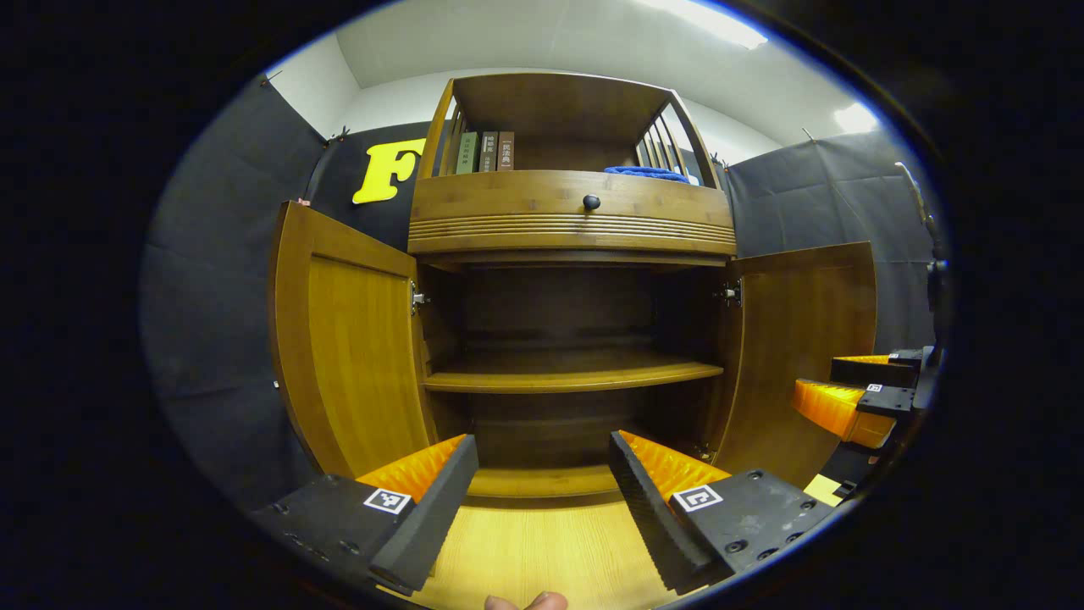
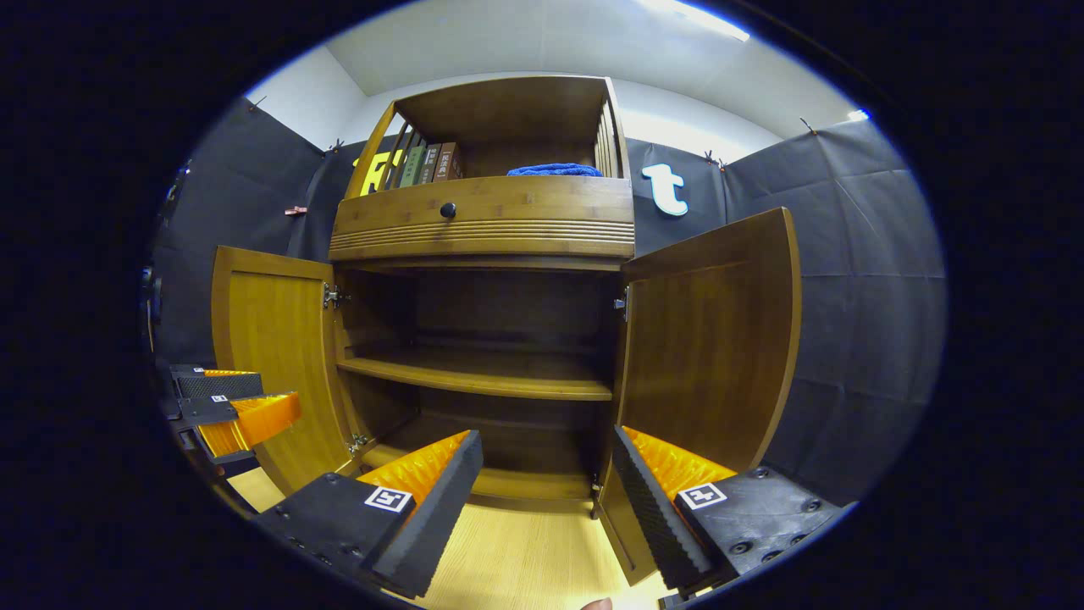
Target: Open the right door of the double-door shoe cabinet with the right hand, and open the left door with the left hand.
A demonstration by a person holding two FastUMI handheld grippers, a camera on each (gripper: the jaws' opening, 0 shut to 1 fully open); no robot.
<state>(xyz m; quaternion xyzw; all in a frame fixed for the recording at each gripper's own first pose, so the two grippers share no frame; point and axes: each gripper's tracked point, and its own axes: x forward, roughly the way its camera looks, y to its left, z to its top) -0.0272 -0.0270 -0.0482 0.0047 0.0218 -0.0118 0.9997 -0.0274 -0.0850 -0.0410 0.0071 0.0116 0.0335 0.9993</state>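
Although both doors already stood swung wide, each view placed them differently.

Left gripper view:
- Left gripper (image 1: 542,500): fingers apart, holding nothing, low at 6 o'clock over the wooden floor (image 1: 542,551).
- Left door (image 1: 351,356): at 10 o'clock from that claw, hinged on its inner edge, long axis upright, free edge pointing outward; apart from the fingers.
- Right door (image 1: 800,347): at 2 o'clock, likewise open.
- Right gripper (image 1: 855,391): at 3 o'clock, just beside the right door's outer edge, its jaws seemingly apart.
- Shoe cabinet (image 1: 572,220): straight ahead at 12 o'clock, shelf (image 1: 572,377) bare.

Right gripper view:
- Right gripper (image 2: 546,500): fingers spread, empty, at 6 o'clock.
- Right door (image 2: 711,339): at 1 o'clock, near, its lower corner close to the right finger; contact could not be told.
- Left door (image 2: 271,356): at 10 o'clock, open.
- Left gripper (image 2: 233,405): at 9 o'clock, in front of the left door, nearer to it than the right claw.

Judgement:
- Task: appeared complete; each hand lay on its own door's side, so any withdrawal would run straight back, away from the upright panels.
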